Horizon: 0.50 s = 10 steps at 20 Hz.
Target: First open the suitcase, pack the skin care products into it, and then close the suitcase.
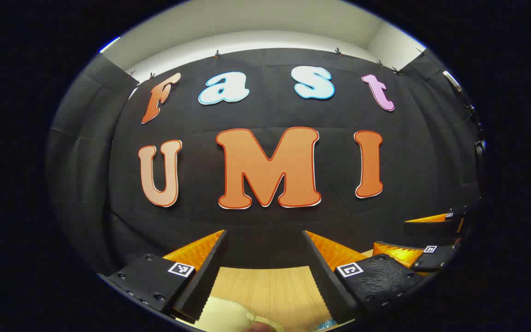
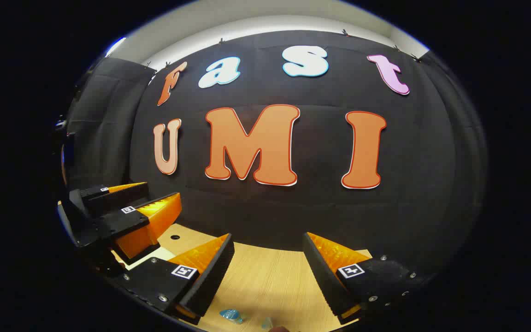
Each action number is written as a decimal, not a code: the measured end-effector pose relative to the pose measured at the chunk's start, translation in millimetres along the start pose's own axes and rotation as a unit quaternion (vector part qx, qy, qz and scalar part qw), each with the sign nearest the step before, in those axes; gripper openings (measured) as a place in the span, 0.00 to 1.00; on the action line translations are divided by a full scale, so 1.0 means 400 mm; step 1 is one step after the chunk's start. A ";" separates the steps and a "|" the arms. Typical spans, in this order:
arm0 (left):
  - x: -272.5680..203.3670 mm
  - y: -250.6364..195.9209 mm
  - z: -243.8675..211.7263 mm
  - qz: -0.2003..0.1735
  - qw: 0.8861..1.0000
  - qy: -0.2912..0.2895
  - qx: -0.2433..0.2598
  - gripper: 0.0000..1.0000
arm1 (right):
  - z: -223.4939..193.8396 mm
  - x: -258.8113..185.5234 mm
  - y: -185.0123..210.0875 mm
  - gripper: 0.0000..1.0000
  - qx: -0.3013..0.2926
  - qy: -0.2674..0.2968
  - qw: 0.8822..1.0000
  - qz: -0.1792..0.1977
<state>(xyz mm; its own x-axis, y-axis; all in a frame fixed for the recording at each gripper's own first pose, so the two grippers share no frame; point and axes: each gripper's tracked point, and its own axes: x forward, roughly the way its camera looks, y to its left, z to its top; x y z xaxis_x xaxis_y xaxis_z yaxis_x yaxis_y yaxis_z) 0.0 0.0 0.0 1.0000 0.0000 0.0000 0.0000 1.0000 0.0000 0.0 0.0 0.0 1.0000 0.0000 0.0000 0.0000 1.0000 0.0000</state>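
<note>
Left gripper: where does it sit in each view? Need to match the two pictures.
Left gripper view: the left gripper is at bottom centre, its own two fingers spread apart over the wooden table.
Right gripper view: the same gripper is at the left edge, farther off, above the right gripper's near finger.
Shared landmark: the wooden table meeting the black cloth wall.

We are looking into a recording booth, a staged set and not a lived-in home. Black cloth [image 1: 265,221] is clipped up as a backdrop along the top and hangs in panels round the sides, with a plain pale wall [image 1: 256,23] rising above it. In front of the cloth stands a light wood-grain bench [image 2: 270,281] with a small round hole [image 2: 175,237] in its top.
</note>
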 end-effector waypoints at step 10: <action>-0.018 0.051 -0.024 0.009 1.000 0.011 -0.001 0.96 | -0.020 -0.032 -0.048 0.95 -0.046 -0.014 0.998 -0.036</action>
<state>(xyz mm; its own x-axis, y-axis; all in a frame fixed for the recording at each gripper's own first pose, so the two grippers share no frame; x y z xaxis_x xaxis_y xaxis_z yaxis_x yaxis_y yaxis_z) -7.0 20.3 -9.8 0.9996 0.0187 -0.0223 -0.0187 0.9998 -0.0019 -13.0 -19.3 -8.0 0.9971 -0.0697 0.0321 0.0723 0.9933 -0.0903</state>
